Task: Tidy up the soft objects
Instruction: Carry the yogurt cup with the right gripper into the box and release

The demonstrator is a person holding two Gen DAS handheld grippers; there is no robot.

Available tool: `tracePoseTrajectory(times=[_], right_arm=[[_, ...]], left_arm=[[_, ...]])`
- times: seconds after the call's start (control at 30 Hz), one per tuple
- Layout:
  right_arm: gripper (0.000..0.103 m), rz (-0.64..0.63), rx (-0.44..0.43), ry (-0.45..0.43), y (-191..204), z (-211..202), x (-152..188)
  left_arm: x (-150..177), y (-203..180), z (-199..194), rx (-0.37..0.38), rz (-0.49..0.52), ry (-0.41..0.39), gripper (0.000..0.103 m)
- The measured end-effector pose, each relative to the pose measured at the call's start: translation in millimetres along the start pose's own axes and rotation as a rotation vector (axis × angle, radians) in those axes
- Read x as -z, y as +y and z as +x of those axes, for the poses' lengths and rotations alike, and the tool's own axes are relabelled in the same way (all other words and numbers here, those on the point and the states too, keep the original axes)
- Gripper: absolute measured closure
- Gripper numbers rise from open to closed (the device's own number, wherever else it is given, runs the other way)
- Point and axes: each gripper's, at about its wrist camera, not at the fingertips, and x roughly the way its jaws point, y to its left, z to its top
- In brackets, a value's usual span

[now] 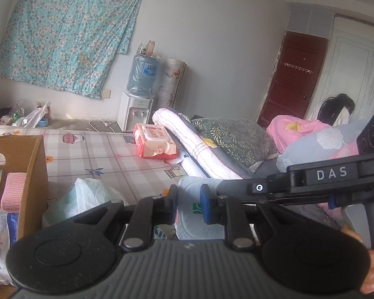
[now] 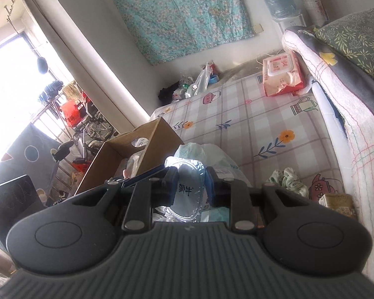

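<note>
Cardboard box (image 1: 25,174) holding pink cloth (image 1: 12,189), packets (image 1: 2,244)

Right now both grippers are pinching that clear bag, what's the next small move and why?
Probably carry the clear bag sideways to the cardboard box. The left hand-held gripper and right hand-held gripper both seem closed on it, above the bed sheet, and the box beside it stands open with soft packs already inside.

Around the one brown cardboard box (image 2: 127,154) on the bed: one red-and-white wet-wipe pack (image 2: 283,73), one crumpled green cloth (image 2: 288,178), one silvery plastic pouch (image 2: 187,186), two pillows.
</note>
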Motion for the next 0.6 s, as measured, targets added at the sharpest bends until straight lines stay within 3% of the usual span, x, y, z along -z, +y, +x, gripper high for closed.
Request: tracePoseTrajectory(times=[0.2,0.37,0.6], right_arm=[[0.08,-0.051,-0.105,-0.011,62,2,0],[0.08,-0.089,-0.225,0.033,117,26,9],[0.08,-0.105,-0.331,0.194,183,87,39]], left_arm=[[-11,22,-59,-0.088,-0.02,-0.09,0.083],[-14,52,-110,-0.225,-0.045,-0.134,0.083],[-5,107,-152,-0.366,-0.144,-0.087,0.083]])
